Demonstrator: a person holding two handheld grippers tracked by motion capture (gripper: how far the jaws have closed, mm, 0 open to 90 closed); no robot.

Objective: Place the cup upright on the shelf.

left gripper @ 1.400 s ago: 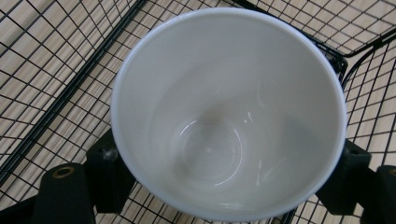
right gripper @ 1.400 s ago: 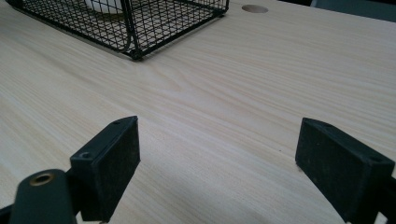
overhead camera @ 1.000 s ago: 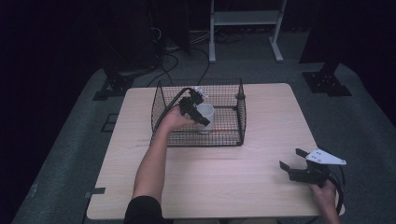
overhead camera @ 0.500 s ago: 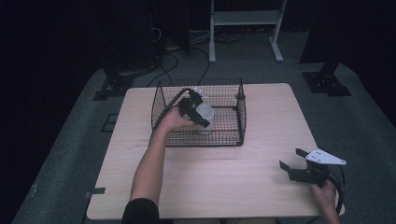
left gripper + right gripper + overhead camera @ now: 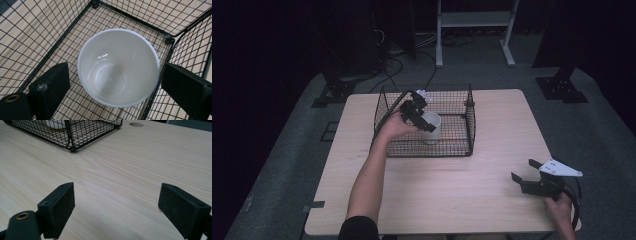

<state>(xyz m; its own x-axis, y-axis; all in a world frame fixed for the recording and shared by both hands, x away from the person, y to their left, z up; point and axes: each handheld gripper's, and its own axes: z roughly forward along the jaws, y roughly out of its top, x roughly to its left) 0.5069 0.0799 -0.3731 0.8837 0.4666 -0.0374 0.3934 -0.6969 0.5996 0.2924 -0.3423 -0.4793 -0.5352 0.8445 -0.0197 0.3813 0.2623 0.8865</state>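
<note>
Nearest, the right hand-held gripper (image 5: 528,179) sat unmoved low over the desk (image 5: 452,200), jaws wide apart and empty. Farther off, the left hand-held gripper (image 5: 424,120) had lifted slightly within 1 second, jaws parted around the white cup (image 5: 117,67) standing in the wire basket (image 5: 469,125), probably just released.

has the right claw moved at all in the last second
No. In the high view the right claw sits at the same spot near the table's front right corner, open and holding nothing, just as in both earlier pictures.
</note>
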